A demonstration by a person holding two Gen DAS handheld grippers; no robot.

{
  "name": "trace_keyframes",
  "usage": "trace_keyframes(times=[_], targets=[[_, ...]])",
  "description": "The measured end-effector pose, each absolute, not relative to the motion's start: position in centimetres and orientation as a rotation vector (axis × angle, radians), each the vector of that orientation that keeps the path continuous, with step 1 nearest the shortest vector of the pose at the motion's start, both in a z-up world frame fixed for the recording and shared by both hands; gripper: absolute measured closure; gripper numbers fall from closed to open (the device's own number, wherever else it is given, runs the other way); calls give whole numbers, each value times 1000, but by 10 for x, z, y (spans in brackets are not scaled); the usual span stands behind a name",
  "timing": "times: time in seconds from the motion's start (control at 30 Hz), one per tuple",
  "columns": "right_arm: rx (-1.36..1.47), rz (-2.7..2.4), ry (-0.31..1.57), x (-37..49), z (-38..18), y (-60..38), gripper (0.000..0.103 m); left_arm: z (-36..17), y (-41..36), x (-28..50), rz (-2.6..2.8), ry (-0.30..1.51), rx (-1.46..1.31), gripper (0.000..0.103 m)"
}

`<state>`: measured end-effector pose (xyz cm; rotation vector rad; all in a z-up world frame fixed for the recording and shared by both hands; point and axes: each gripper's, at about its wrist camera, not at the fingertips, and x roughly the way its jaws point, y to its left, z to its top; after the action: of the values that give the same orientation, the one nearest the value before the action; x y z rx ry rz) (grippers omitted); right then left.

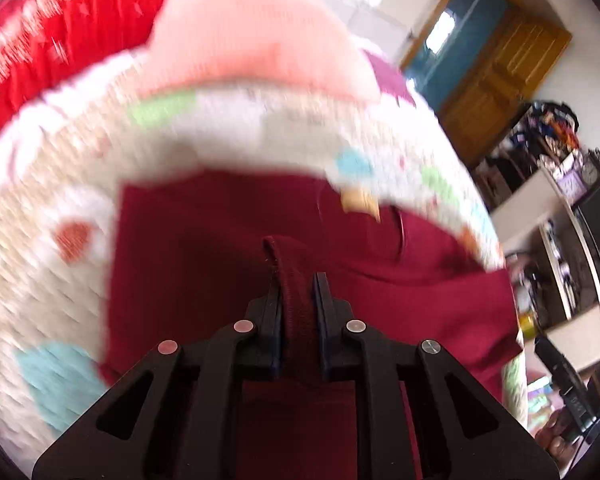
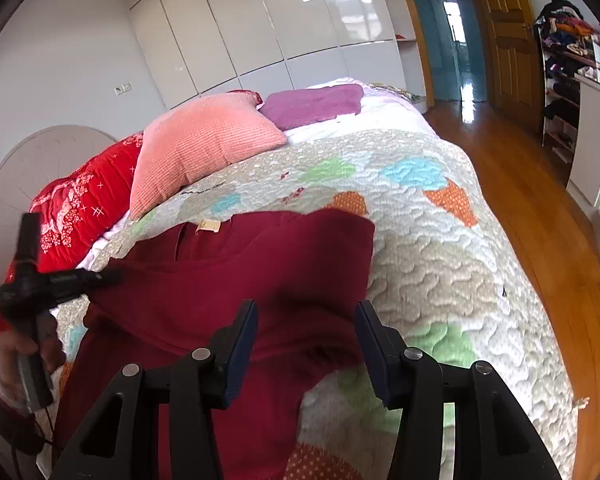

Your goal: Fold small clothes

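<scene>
A dark red garment [image 2: 236, 280] lies spread on the patchwork quilt [image 2: 440, 264] of a bed. My left gripper [image 1: 298, 280] is shut on a fold of the garment's edge [image 1: 296, 300] and holds it lifted; the garment [image 1: 220, 240] fills the middle of the blurred left wrist view. The left gripper also shows in the right wrist view [image 2: 112, 276], at the garment's left edge near the neckline. My right gripper [image 2: 306, 312] is open and empty, just above the garment's right part.
A pink pillow [image 2: 204, 148], a red pillow [image 2: 84, 208] and a folded purple towel [image 2: 316, 106] lie at the bed's head. Wooden floor [image 2: 540, 216], white wardrobes [image 2: 260, 20], a wooden door [image 2: 508, 40] and cluttered shelves [image 2: 572, 60] are to the right.
</scene>
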<state>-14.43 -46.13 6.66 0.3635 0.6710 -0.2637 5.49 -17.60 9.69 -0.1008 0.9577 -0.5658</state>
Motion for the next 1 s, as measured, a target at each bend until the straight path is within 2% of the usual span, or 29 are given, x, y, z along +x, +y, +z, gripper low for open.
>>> trace_keyframes(times=[0.13,0.23,0.3,0.43,0.57,0.63,0.7,0.77,1.0], targets=[[280,-253,725,-122,54,-450,57,84,-155,72,-497,991,-115,91],[211,-274,893,-104,18,-442,61,57,-152,76,-461,1047,-110,91],[174,-269,872,-111,23,-437,61,48,-149,78,-454,1048,-113,90],[288,-243,782,-121,49,-453,61,49,-148,81,-452,1037,-122,91],[267,-245,724,-97,64,-458,61,45,-154,76,-435,1018,-74,90],[234,-230,750,-74,55,-455,68,44,-156,75,-427,1005,-61,90],[210,-265,842,-51,32,-460,71,44,-157,73,-416,999,-55,90],[244,-269,867,-42,20,-469,71,45,-158,71,-413,998,-36,90],[262,-217,832,-97,50,-440,70,52,-137,51,-431,1019,-65,86]])
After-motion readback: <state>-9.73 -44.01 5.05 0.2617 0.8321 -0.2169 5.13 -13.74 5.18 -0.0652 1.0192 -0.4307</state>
